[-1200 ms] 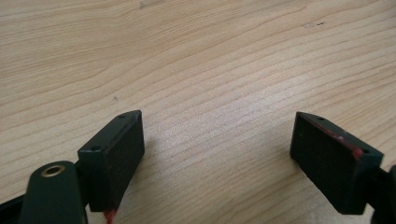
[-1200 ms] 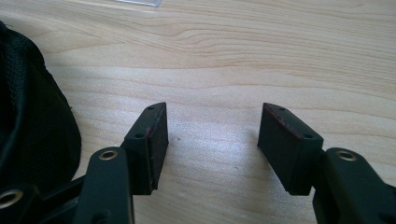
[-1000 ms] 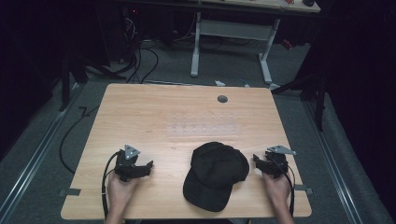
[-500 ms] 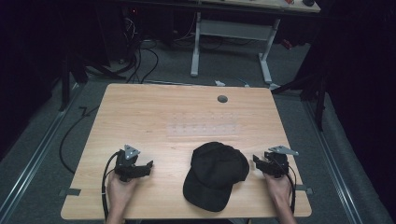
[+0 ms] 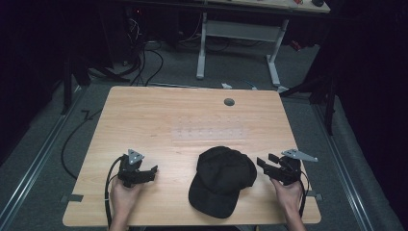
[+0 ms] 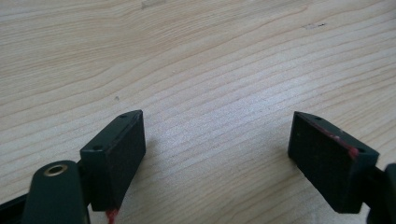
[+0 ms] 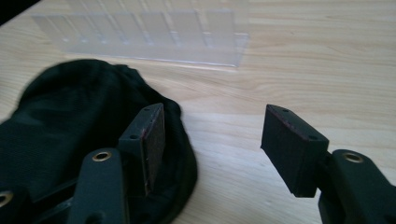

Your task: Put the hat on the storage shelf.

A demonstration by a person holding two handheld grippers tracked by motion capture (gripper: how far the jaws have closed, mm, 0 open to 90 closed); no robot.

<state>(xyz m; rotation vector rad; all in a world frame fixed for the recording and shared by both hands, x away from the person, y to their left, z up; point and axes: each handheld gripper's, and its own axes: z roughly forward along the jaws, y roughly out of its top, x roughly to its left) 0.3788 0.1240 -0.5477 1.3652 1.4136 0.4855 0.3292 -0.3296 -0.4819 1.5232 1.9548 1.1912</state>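
Note:
A black cap (image 5: 221, 179) lies on the wooden table (image 5: 159, 120) near its front edge, brim toward the person. In the right gripper view the cap (image 7: 60, 121) spreads across the left half, its edge under the left jaw. My right gripper (image 5: 266, 162) (image 7: 215, 140) stands open just right of the cap, held low over the table with nothing between its jaws. Well left of the cap, my left gripper (image 5: 150, 173) (image 6: 219, 154) is open too, resting close to bare wood.
A clear plastic tray with several slots (image 5: 210, 132) (image 7: 144, 37) lies flat behind the cap at mid table. A round grey grommet (image 5: 229, 102) sits near the far edge. Cables (image 5: 72, 139) and a desk frame (image 5: 235, 33) are on the floor beyond.
The right gripper has edged slightly toward the cap. The left gripper and the cap have stayed put.

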